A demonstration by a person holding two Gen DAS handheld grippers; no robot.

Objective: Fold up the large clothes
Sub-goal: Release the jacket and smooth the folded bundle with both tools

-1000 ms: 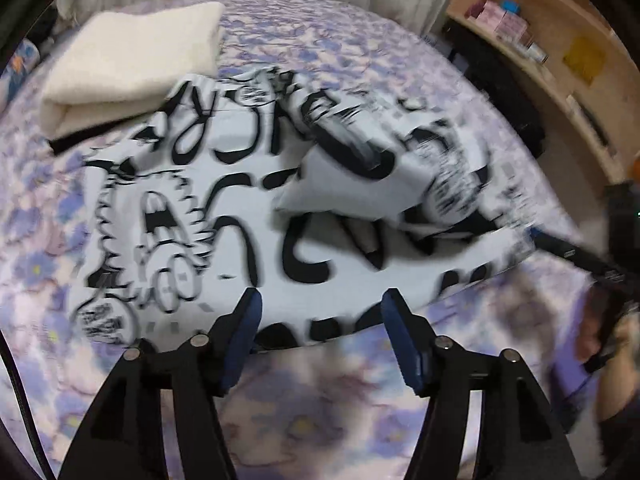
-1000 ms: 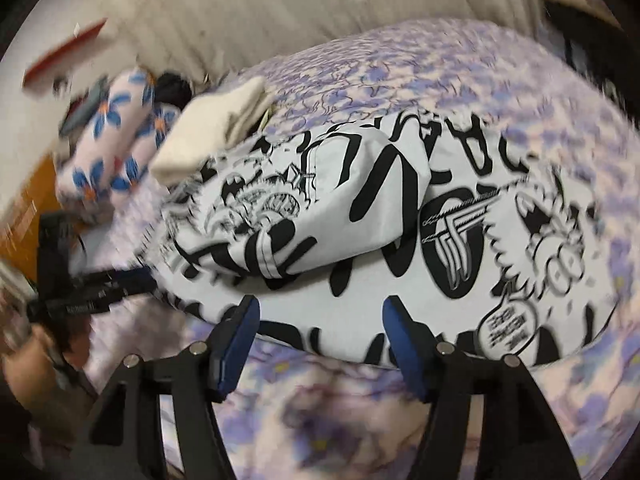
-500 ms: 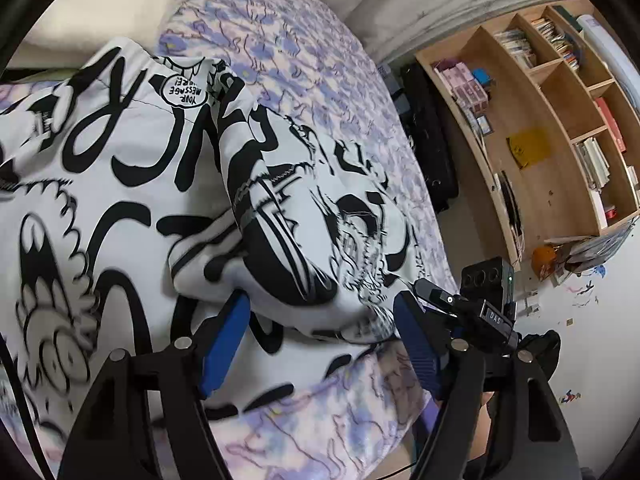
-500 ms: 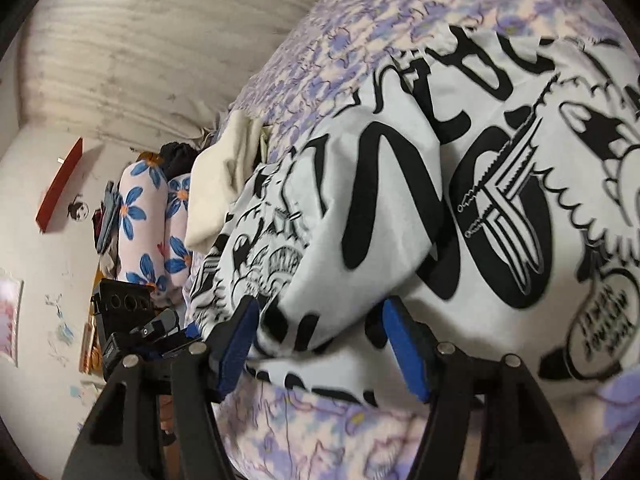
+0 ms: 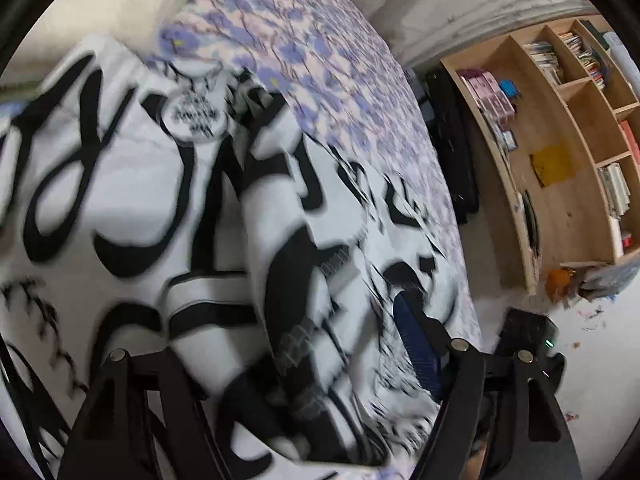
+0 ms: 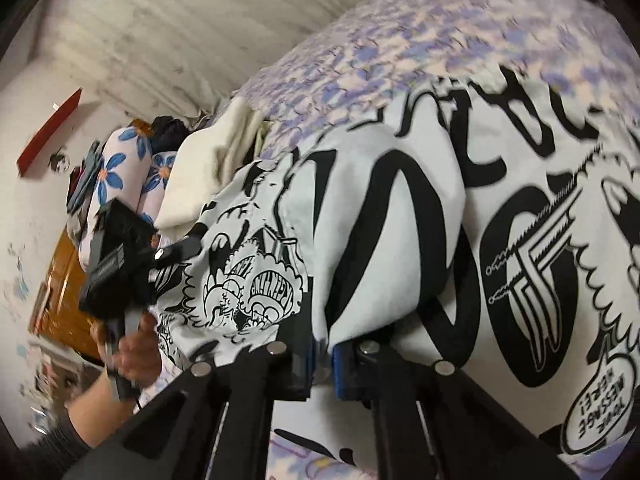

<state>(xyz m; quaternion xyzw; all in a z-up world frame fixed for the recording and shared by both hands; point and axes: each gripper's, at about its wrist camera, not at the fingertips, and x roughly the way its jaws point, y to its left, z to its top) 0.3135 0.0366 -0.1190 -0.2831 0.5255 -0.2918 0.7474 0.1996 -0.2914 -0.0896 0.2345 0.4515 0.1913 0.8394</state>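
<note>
Wooden bookshelf [image 5: 560, 168] (blurred) holds books [image 5: 546, 58], seemingly boxes [image 5: 490, 90].

garment [image 6: 400, 208] | speech bubble [image 6: 600, 404]: "YOUR MESSAGE HERE!", upside down | other lettering: unreadable

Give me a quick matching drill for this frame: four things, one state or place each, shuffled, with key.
Things:
1. right tongs
2. left tongs
3. cream blanket
4. bookshelf

States or places:
A. folded, on the bed beyond the printed garment
B. against the wall, beside the bed
C. pinched shut on a fold of the printed garment
D. spread apart, cloth bunched between them

Pairs: 1-C, 2-D, 3-A, 4-B
</note>
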